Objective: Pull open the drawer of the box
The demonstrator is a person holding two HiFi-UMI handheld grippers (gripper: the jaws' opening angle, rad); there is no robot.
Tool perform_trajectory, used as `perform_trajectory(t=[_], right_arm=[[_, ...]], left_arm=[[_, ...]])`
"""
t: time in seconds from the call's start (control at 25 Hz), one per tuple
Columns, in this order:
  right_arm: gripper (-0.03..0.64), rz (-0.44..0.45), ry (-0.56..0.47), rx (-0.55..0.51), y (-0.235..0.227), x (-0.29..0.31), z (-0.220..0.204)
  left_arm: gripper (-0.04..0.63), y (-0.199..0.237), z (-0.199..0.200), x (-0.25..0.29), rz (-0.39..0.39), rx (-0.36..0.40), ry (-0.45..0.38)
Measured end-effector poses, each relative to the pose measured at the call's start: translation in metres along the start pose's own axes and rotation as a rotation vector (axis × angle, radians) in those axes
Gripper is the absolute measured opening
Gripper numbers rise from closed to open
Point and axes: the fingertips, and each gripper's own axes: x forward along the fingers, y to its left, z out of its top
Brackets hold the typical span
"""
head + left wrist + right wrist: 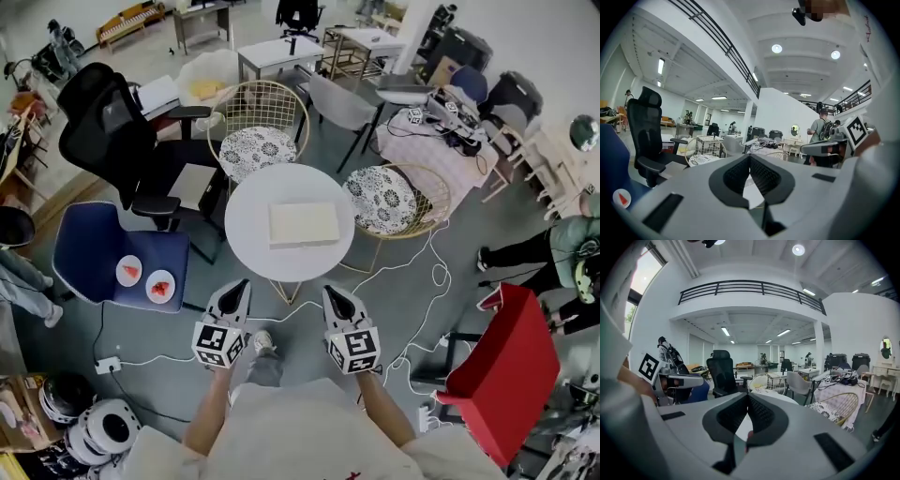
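Cream flat box (303, 224) on round table (249, 211), long axis left-to-right, left claw (240, 286) and right claw (331, 293) closed, empty

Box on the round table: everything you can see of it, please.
The box is a flat, cream-white rectangular slab with a matte top; material unclear. It lies flat near the middle of the round white table, long sides across the head view. Nothing rests on it. No handle or drawer gap shows from above. The left gripper and right gripper are by the table's near edge, clear of the box.
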Motion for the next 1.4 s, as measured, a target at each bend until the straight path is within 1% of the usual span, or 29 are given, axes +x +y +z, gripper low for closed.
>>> perform_trajectory(t=[0.12,0.24,0.48,0.64,0.76,0.96,1.2,1.4], right_arm=[[0.015,-0.031,-0.003,-0.010,-0.010,0.032,0.016],[0.015,-0.051,-0.001,-0.016,-0.017,0.051,0.026],[0.015,-0.091,0.018,-0.007,-0.031,0.071,0.026],[0.015,-0.101,0.031,0.019,-0.044,0.083,0.022],[0.015,-0.082,0.036,0.037,-0.058,0.093,0.017],[0.015,-0.019,0.075,0.072,-0.076,0.112,0.001],[0.015,0.028,0.135,0.107,-0.098,0.135,-0.040],[0.015,0.048,0.186,0.134,-0.103,0.143,-0.073]], left_arm=[[0.011,0.029,0.009,0.025,-0.028,0.012,0.005],[0.011,0.047,0.014,0.048,-0.064,0.023,0.007],[0.011,0.064,0.015,0.089,-0.103,0.034,0.019],[0.011,0.069,0.006,0.112,-0.096,0.028,0.054],[0.011,0.066,-0.005,0.132,-0.084,0.030,0.087],[0.011,0.064,-0.023,0.156,-0.040,0.026,0.139],[0.011,0.065,-0.060,0.189,-0.011,0.048,0.187],[0.011,0.073,-0.093,0.212,-0.004,0.046,0.229]])
